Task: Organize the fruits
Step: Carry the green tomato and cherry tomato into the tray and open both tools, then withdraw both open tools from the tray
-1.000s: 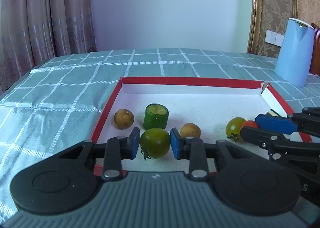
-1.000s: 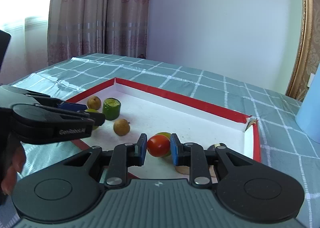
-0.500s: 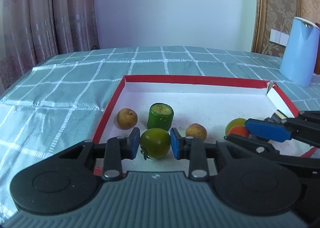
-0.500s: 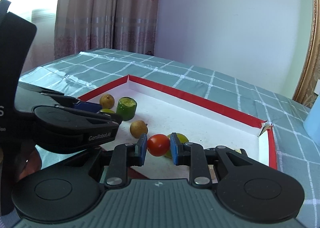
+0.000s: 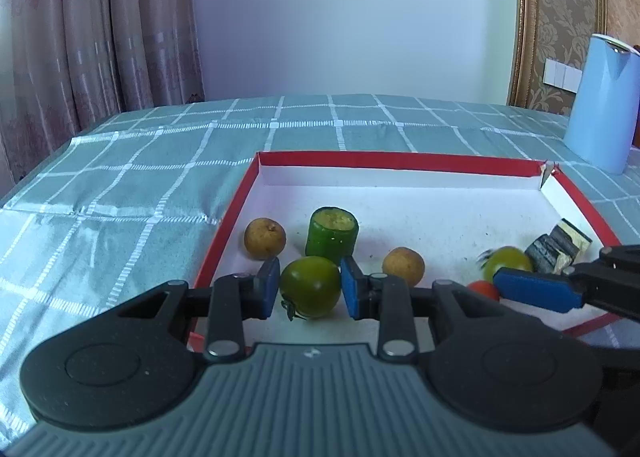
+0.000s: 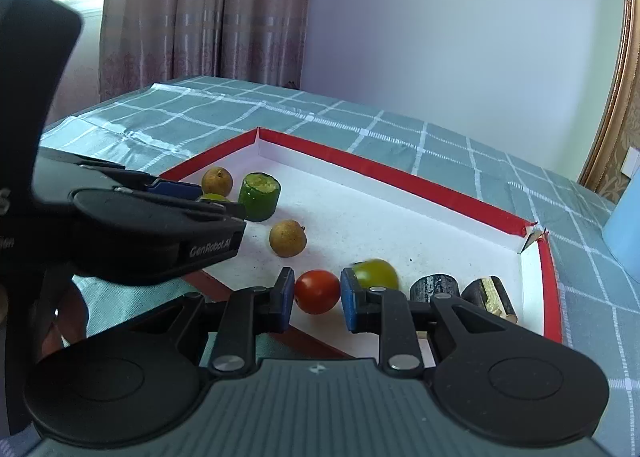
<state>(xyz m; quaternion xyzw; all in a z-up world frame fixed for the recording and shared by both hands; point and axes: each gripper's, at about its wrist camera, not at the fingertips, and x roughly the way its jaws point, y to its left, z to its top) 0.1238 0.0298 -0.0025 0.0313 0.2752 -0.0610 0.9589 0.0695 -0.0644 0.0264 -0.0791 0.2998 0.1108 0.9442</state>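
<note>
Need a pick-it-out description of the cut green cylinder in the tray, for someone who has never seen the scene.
Find the red-rimmed white tray on the checked cloth. Near its left wall, the green cylinder stands upright beside a brown fruit. It alone there is flat-topped with a pale cut face; its neighbours are round.

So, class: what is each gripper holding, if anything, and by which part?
The left gripper clamps the green tomato across its sides; the right gripper clamps the red tomato across its sides.

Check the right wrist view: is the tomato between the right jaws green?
No, the tomato clamped in the right gripper is red; a green one lies just behind it.
</note>
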